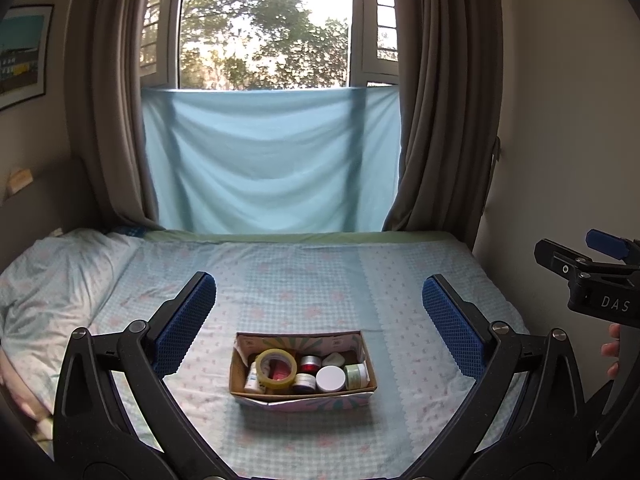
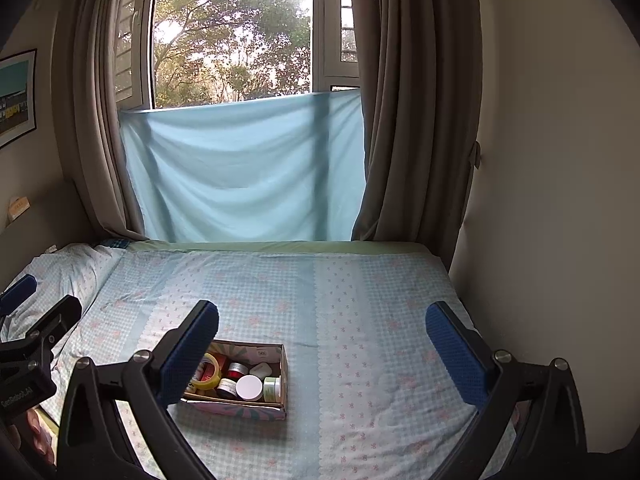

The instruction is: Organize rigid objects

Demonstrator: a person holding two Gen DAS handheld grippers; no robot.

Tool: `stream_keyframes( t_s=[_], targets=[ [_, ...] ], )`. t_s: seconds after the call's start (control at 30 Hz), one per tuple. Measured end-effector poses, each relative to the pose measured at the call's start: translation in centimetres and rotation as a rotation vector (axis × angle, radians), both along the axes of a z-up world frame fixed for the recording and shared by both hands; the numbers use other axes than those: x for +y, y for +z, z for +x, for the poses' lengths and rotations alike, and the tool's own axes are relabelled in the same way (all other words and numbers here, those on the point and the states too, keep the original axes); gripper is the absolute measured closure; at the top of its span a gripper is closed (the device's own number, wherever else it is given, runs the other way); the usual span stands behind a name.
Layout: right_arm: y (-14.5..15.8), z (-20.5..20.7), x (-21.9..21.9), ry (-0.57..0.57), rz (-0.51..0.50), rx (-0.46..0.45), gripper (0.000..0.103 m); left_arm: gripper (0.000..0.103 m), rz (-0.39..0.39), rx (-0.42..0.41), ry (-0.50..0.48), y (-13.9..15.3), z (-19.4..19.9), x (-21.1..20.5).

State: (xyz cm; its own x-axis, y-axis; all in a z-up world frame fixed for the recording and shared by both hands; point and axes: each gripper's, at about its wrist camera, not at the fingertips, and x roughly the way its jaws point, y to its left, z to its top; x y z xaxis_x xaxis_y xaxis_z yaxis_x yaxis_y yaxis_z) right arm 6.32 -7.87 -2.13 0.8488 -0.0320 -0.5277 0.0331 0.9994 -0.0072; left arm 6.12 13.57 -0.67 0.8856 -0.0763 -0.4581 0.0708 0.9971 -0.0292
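1. Both tools hang above the bed with nothing in them. The left tool has its blue pads spread wide apart, and the right tool stands just as wide.

2. The cardboard box lies on the bedsheet straight ahead of the left tool and below it, framed between its two fingers. From the right tool it sits ahead and to the left, partly behind that tool's left finger.

3. The box is shallow and open-topped, plain brown inside with a printed pattern on its outer walls. Its front flap sags outward.

4. Packed inside are a roll of yellowish tape standing tilted at the left, a dark jar with a red lid behind the middle, a white-lidded jar in front, a pale green jar at the right, and a pale lump behind it that I cannot identify.

5. Handling, as a judgement: the jars look hard, smooth and light to moderate in weight. Their round sides may slip, so pinch across the lid or body squarely.

6. The tape roll is stiff and light; one finger through its hole and one outside should hold it well.

7. The box walls are thin card and likely flex, and the soft mattress gives under pressure, so press down gently.
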Motion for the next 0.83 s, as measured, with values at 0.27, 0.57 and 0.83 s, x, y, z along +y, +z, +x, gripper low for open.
stream_keyframes(
  t_s=[0.27, 0.57, 0.83],
  targets=[
    [-0.1, 0.2, -0.1, -0.002, 0.003, 0.000, 0.000, 0.000, -0.013, 0.033, 0.011, -0.6, 0.8, 0.6],
    [-0.2, 1.5, -0.2, -0.010, 0.009, 0.004, 0.000, 0.000, -0.019, 0.005, 0.044, -0.5, 1.5, 1.3],
    [-1.0, 3.9, 0.2, -0.004, 0.015, 0.039, 0.000, 0.000, 0.009, -0.006, 0.043, -0.9, 3.3, 1.6]
  ],
)
